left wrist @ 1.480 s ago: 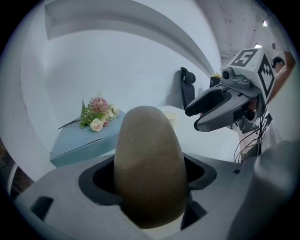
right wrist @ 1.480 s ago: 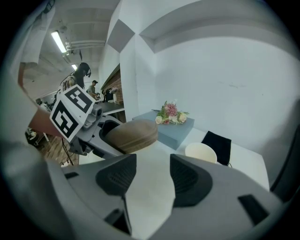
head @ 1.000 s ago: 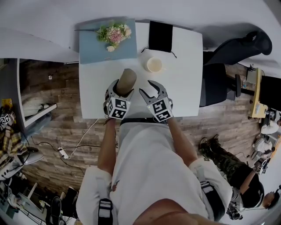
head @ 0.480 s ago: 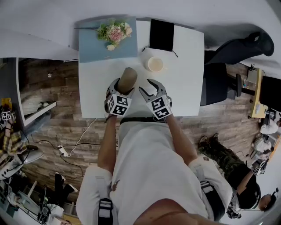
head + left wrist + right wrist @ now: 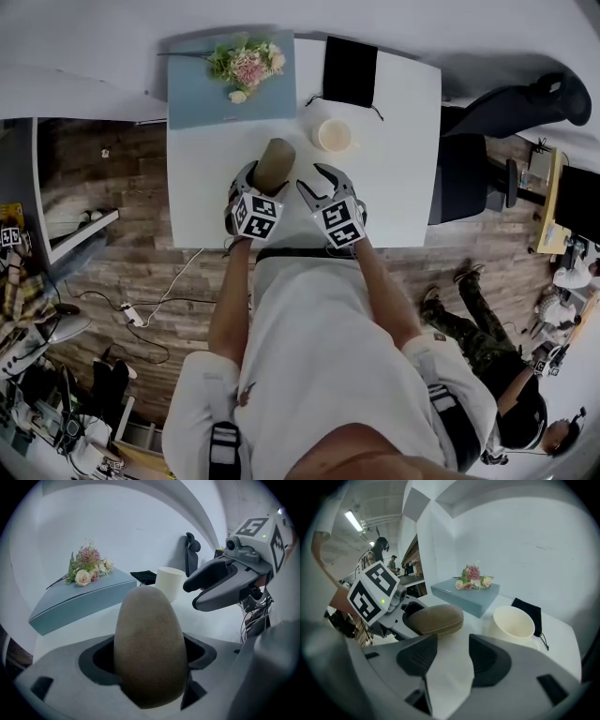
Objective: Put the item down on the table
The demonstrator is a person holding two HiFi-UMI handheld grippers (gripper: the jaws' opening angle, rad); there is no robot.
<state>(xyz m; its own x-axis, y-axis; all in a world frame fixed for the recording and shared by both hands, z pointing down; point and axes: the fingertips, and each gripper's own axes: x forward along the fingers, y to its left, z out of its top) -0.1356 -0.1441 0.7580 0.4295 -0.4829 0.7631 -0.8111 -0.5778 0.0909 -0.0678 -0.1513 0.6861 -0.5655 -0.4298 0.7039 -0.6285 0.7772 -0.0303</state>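
From the head view, both my claws have sunk toward the white table [image 5: 394, 187] over the last second. My left claw [image 5: 262, 185] is clamped on the brown oval case [image 5: 275, 159], which pokes forward over the near part of the table, short of the cream cup [image 5: 332, 136]. My right claw [image 5: 312, 180] sits just beside it.

In the left gripper view, the case [image 5: 149, 644] fills my jaws, with both pads pressed on it.

In the right gripper view, my right jaws have just been closing and now stand almost together on nothing, with only bare table between them. The case [image 5: 436, 618] hangs low, but I cannot tell whether it touches the table. I judge the lowering nearly done, with only the release left.
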